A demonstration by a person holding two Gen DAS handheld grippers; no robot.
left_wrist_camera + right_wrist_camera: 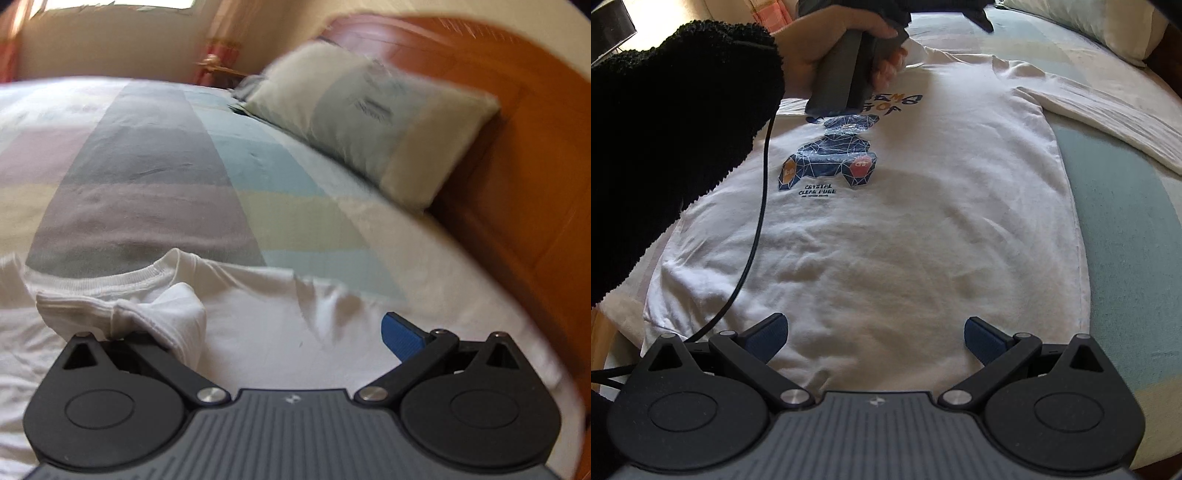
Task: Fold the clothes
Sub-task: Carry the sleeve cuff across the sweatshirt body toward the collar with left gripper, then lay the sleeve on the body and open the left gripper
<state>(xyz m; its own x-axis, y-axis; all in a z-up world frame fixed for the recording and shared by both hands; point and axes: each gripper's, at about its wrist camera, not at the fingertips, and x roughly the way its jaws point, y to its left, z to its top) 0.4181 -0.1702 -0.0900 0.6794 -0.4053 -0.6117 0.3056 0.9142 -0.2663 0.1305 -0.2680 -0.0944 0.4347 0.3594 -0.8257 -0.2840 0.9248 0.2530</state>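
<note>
In the left wrist view, the left gripper (255, 332) is seen at the bottom of the frame with its jaws spread wide. A bunched cuff of the white sweatshirt (258, 295) is draped over the left finger, but whether it is pinched cannot be told. The blue ribbed pad (400, 338) on the right is bare. If the cuff is only draped, it could slip off. The soft striped bedspread (147, 166), a puffy pillow (369, 122) and a shiny wooden headboard (517, 129) are seen above.

In the right wrist view, the right gripper (873, 338) is seen wide open and holding nothing, low over the hem. The sweatshirt (905, 240) is laid flat, print up, in the middle of the frame, with one sleeve (1108, 118) stretched to the upper right. A hand (827, 40) in a fuzzy black sleeve (665, 129) is seen upper left. The thin cotton is wrinkled, so a crooked fold could be made.
</note>
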